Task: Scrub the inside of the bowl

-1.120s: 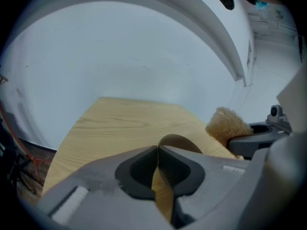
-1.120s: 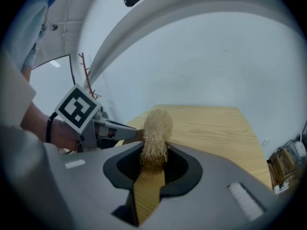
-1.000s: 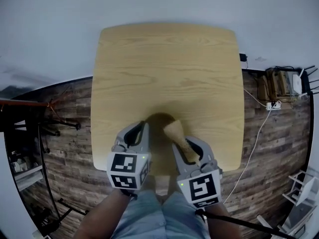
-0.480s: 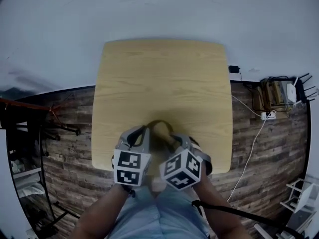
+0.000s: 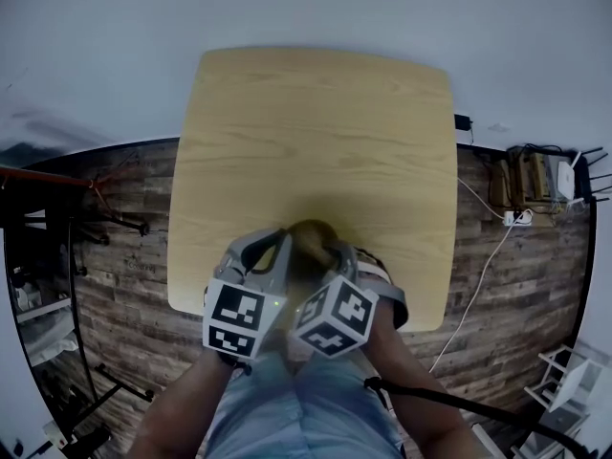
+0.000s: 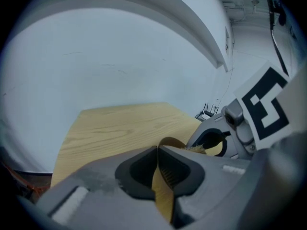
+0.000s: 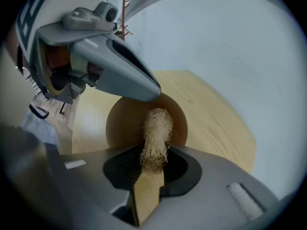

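Bowl (image 7: 122,123) is being pinched at its rim by the left claw (image 6: 158,151) while the right claw (image 7: 154,153), squeezing the brush (image 7: 156,126), is rubbing inside; next it probably needs round strokes.

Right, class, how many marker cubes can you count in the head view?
2. One marker cube sits on the left gripper, the other marker cube beside it on the right gripper. None seems hidden.

Left gripper (image 5: 271,249): grey body is carrying a white cube (image 5: 239,319) with black square markers.
Right gripper (image 5: 338,255): grey with dark jaw pads; its marker cube (image 5: 333,316) is showing black-on-white squares.
Cable (image 5: 449,405): black, is trailing right.
Clothing (image 5: 296,404): the person is wearing light blue.
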`<state>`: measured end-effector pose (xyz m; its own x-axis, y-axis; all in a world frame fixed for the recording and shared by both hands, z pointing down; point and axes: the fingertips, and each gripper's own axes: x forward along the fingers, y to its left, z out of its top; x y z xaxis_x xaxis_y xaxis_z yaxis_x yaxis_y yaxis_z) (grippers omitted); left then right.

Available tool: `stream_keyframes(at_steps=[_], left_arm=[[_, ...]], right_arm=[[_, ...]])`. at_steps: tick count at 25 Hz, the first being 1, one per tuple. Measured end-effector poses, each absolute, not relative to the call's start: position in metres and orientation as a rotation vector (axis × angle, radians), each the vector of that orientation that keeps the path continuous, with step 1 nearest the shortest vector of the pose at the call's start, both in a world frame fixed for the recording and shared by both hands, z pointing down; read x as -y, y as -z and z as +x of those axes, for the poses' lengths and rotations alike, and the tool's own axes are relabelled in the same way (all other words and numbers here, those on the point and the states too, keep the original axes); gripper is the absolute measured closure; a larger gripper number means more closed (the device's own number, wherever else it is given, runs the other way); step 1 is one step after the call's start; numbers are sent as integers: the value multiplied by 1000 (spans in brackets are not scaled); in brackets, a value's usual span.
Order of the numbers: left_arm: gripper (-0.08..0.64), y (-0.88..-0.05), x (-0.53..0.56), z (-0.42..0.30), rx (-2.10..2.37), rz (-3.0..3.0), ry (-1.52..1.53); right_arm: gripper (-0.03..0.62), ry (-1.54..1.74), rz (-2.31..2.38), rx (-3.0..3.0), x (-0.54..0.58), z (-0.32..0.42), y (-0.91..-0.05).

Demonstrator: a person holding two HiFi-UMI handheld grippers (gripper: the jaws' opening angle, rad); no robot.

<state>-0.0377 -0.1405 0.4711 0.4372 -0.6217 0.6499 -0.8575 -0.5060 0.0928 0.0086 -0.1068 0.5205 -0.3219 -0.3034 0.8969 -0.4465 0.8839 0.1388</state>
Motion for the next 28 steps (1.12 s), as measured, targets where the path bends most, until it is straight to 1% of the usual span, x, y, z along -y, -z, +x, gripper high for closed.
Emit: stream_keyframes(at_steps=[7, 14, 23, 28], left_arm=[[528, -468, 141, -39, 1231, 2295, -773], [528, -471, 146, -39, 1226, 2293, -783], [528, -472, 151, -44, 1273, 2269, -795], [528, -466, 158, -49, 1323, 2277, -851]], right_arm=[[514, 21, 398, 1912, 95, -8, -527], [518, 115, 264, 1967, 83, -22, -522], [522, 96, 228, 2024, 69, -12, -508], [520, -50, 342, 2095, 68, 0, -504]])
